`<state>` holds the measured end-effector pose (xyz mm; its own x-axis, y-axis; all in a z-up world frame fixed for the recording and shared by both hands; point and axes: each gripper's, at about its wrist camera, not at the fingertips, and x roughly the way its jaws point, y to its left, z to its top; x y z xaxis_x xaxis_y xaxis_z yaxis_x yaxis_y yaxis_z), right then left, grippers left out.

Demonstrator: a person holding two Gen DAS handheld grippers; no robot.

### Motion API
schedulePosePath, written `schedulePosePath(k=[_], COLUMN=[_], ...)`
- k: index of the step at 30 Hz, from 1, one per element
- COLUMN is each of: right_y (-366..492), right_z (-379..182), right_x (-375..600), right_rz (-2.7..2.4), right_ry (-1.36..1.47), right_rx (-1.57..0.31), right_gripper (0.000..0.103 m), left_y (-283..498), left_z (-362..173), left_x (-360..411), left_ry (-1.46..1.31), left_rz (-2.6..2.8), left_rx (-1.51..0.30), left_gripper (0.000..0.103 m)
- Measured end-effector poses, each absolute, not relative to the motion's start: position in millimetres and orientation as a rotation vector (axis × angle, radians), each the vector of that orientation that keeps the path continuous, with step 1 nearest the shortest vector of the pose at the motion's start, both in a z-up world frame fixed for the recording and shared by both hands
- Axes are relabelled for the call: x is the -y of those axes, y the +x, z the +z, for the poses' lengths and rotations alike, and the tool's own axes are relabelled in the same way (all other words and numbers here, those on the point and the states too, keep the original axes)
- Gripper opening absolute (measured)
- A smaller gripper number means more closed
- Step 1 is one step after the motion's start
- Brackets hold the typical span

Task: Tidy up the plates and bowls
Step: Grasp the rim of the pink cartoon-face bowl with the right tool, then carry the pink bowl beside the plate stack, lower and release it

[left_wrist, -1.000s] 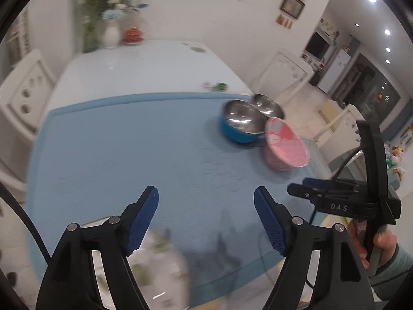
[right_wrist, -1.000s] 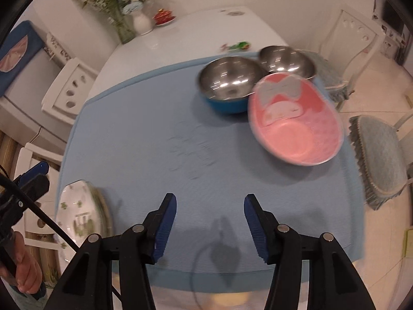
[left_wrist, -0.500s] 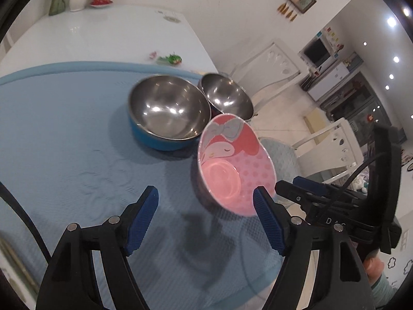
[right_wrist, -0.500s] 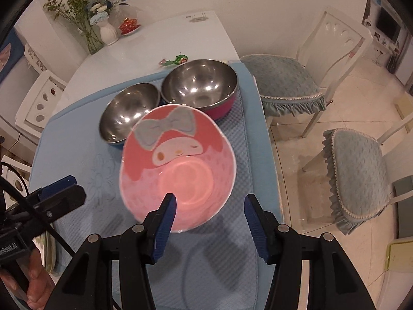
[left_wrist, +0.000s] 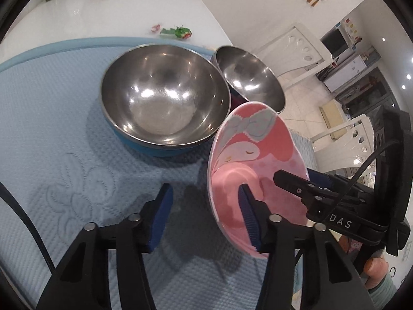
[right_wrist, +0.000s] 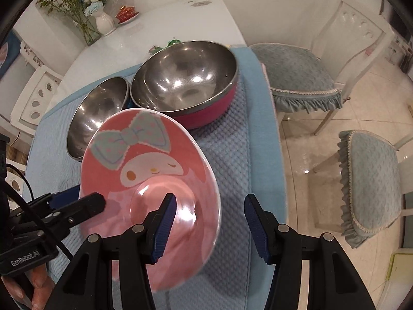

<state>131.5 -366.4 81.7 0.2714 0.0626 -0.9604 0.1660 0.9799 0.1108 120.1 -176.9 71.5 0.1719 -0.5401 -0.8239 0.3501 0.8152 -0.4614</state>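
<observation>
Meanwhile, the pink bowl (right_wrist: 144,175), just beside the blue steel bowl (left_wrist: 165,98), is straddled at its rim by both half-closed grippers; whether the pads bite cannot be told. A level lift is advised.

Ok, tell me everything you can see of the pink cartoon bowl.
The pink cartoon bowl is a shallow, glossy, plastic-looking dish with a white rim, printed inside with a sleepy white face under a grey-blue dotted bow. It is empty and tilted on the blue quilted mat, in front of two steel bowls. Each gripper has one finger inside it and one outside its rim; whether any pad presses on it cannot be told.
</observation>
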Motion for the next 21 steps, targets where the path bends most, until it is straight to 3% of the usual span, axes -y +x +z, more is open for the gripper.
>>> schedulePosePath(k=[2,3,6,7,21], right_y=[134.8,135.6,137.7,137.5,88.3], right_z=[76.6,74.5,65.2,62.5,104.4], right_x=[364.8,364.4,363.6,362.4,312.2], right_rz=[-0.054,-0.056,-0.04,-0.032,-0.002], right_ry=[0.2,0.195,0.217,0.228,0.18], right_rx=[-1.293,-1.292,-1.31,-1.317,-1.264], right_gripper=[0.053,0.048,0.026,0.022,0.022], left_y=[121.2,121.3,119.0,118.5,78.4], left_z=[67.7,66.3,61.0,60.8,102.0], left_x=[181.0,182.3,188.8,189.9,153.2], left_ry=[-0.171,-0.164,-0.144,-0.146,-0.138], left_rz=[-0.641,-0.648,-0.663,-0.669,-0.638], left_rx=[-1.252,-1.25,-1.252,-1.251,-1.149], left_gripper=[0.036,0.026,0.014,0.013,0.012])
